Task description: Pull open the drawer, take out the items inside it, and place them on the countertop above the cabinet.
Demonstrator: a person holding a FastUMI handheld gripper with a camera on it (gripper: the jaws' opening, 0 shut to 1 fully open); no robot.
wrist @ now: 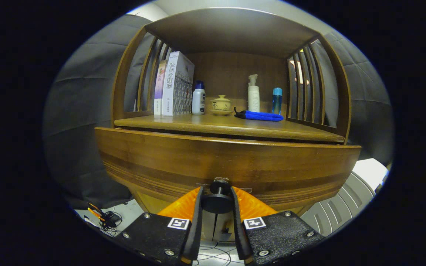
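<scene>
A wooden drawer front (227, 162) spans the cabinet just ahead of me, under the countertop (227, 125). Its dark round knob (217, 201) sits between my two fingers, and my gripper (217, 197) is shut on it, one finger pressing each side. A thin gap shows between the drawer's top edge and the countertop. The drawer's inside is hidden. On the countertop, beyond the fingers, lies a folded blue cloth (259, 116).
At the back of the countertop stand books (174, 85), a white bottle with a blue cap (198, 99), a small lidded ceramic pot (220, 104), a white pump bottle (253, 94) and a blue bottle (277, 100). Slatted side panels and a top board enclose this shelf. Cables lie on the floor below left.
</scene>
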